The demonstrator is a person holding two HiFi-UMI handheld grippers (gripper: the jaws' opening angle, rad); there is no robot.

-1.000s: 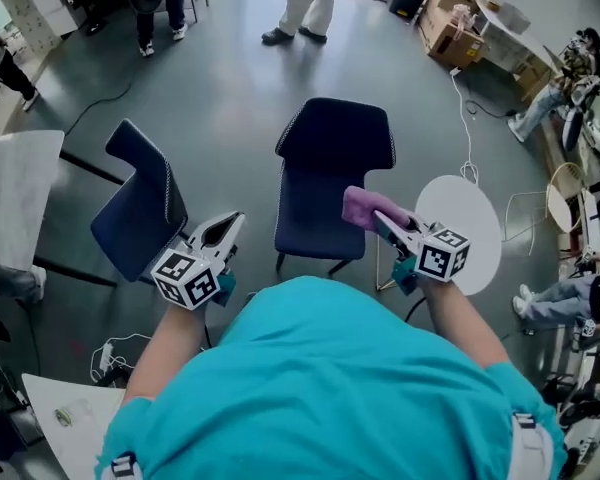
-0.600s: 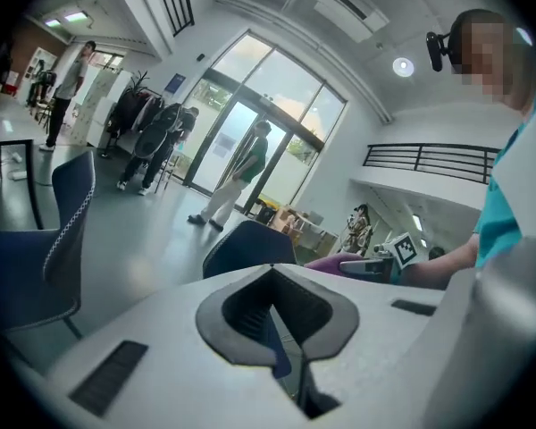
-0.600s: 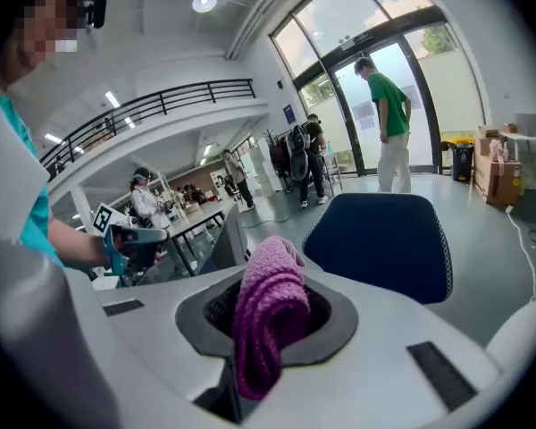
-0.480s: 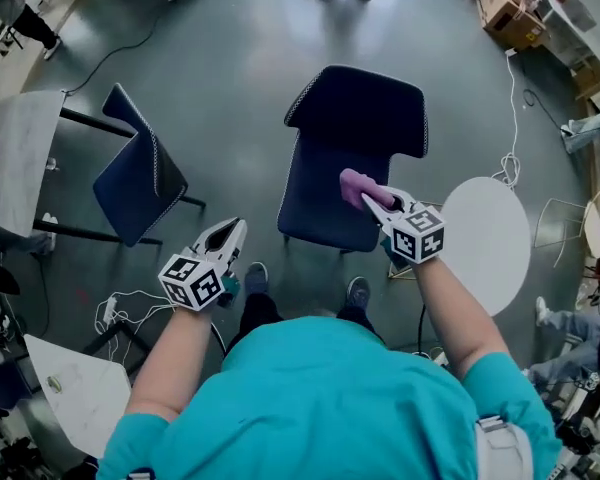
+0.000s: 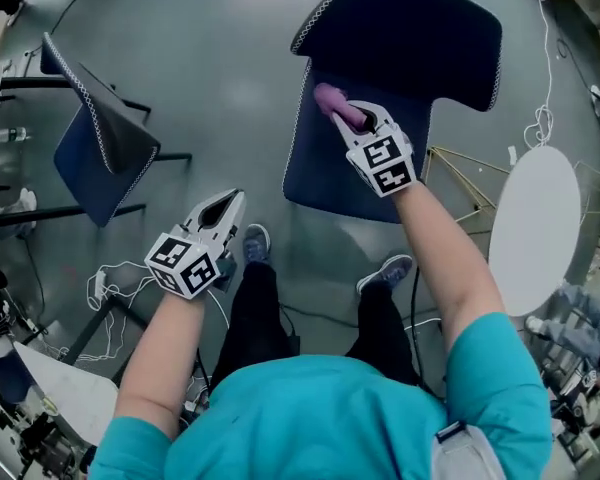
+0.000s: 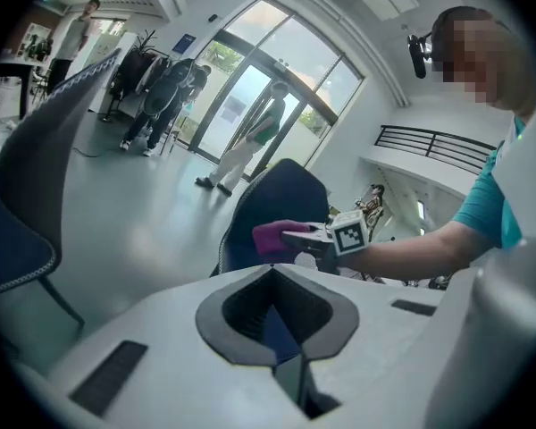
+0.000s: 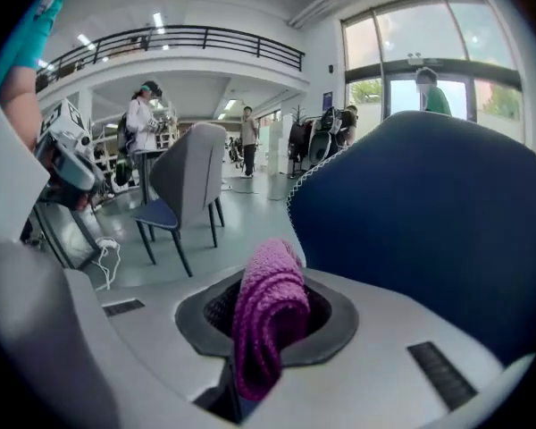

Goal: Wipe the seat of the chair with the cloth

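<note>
A dark blue chair (image 5: 400,38) stands ahead of me, its seat (image 5: 320,168) facing me. My right gripper (image 5: 352,118) is shut on a folded purple cloth (image 5: 332,102) and hovers over the seat's left part. In the right gripper view the cloth (image 7: 268,315) hangs out between the jaws with the chair back (image 7: 429,231) close behind. My left gripper (image 5: 220,211) hangs lower left, over the floor, jaws together and empty. From the left gripper view I see the chair (image 6: 272,213) and the cloth (image 6: 272,237) further off.
A second dark blue chair (image 5: 100,138) stands at the left. A round white table (image 5: 535,228) is at the right, with a cable (image 5: 545,88) on the floor behind it. White cables (image 5: 115,288) lie at my left foot. People stand near the glass doors (image 6: 241,105).
I have stepped up to the chair. My right gripper has carried the cloth forward, from in front of the seat to over its left part. The left gripper stays low at the left.
</note>
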